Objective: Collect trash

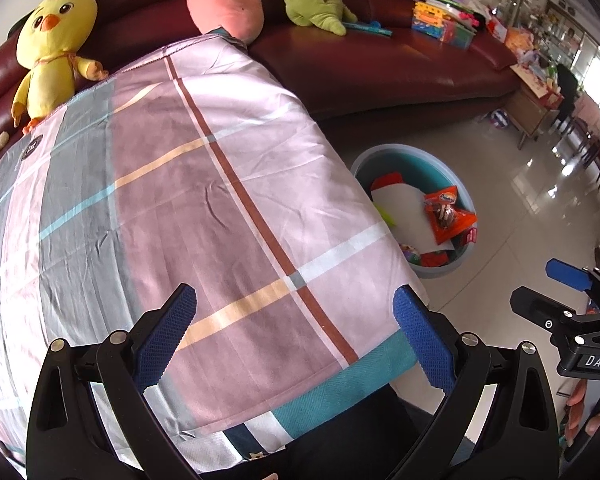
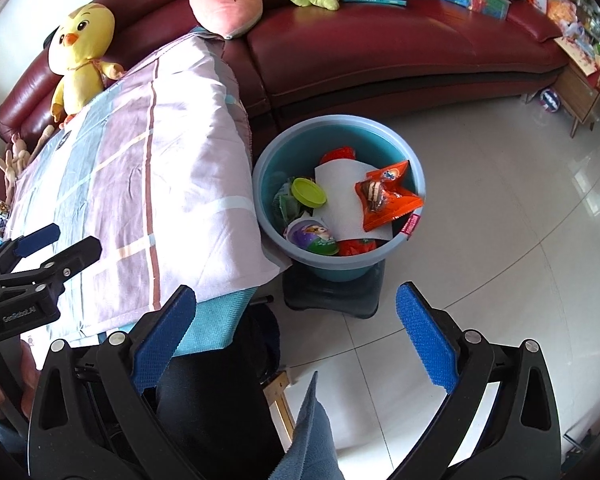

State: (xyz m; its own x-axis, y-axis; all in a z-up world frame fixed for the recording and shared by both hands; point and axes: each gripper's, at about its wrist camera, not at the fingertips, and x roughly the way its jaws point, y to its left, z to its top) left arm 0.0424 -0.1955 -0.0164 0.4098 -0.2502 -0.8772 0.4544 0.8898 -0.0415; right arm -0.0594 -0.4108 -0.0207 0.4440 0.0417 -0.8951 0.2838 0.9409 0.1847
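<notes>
Both jaws wide, empty: left gripper (image 1: 294, 334) over tablecloth (image 1: 204, 200), right gripper (image 2: 296, 336) nr trash-filled basin (image 2: 416, 168)

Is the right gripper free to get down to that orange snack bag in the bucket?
Probably yes. The right gripper is open and holds nothing, and the orange bag lies on top of the other trash in the open bucket, with only bare floor between them.

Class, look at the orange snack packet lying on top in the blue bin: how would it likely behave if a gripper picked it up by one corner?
The orange snack packet looks like thin glossy film, so it would probably flop and crinkle. It rests on a white paper sheet without visibly pressing it down, which suggests it is light. Its shiny surface might be slippery.
</notes>
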